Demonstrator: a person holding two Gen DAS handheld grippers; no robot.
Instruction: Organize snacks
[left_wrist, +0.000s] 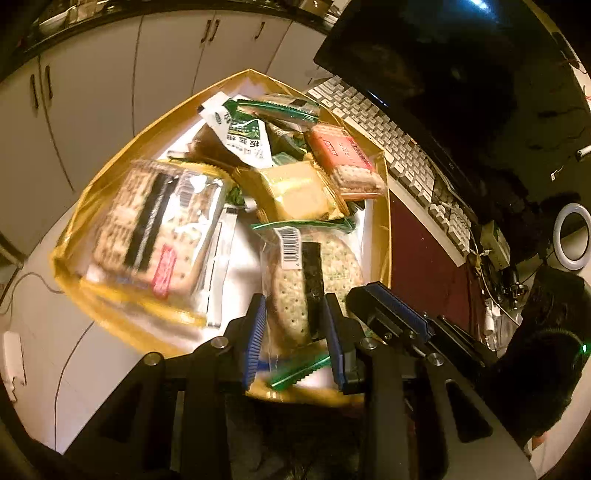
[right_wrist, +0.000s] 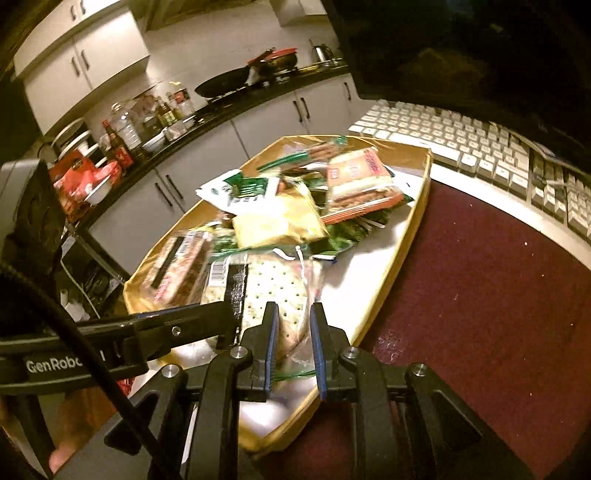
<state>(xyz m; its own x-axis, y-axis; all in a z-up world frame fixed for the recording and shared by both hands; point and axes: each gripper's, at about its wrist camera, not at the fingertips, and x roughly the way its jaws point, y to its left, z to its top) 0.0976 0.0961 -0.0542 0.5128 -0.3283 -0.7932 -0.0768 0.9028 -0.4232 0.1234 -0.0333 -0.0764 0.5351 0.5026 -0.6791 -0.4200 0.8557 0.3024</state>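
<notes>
Lying in tray (right_wrist: 413, 221) on desk: cracker packet (right_wrist: 273, 291) at near end, between fingers of both grippers; second cracker packet (right_wrist: 177, 269) sitting to its left; heap of snack packets (right_wrist: 295, 206) piling behind. Sitting right of tray: mat (right_wrist: 480, 295); keyboard (right_wrist: 461, 144) lying beyond. Standing far left: cabinets (right_wrist: 207, 155).

The left gripper (left_wrist: 295, 336) is angled steeply downward, and a clear-wrapped cracker packet (left_wrist: 314, 280) is clamped between its blue-padded fingers (left_wrist: 255, 339). The right gripper (right_wrist: 293, 349) is tilted down just beside it (its black frame is seen close at the left one's right), its jaws narrowly parted around the same packet's edge; contact by the pads cannot be judged.
</notes>
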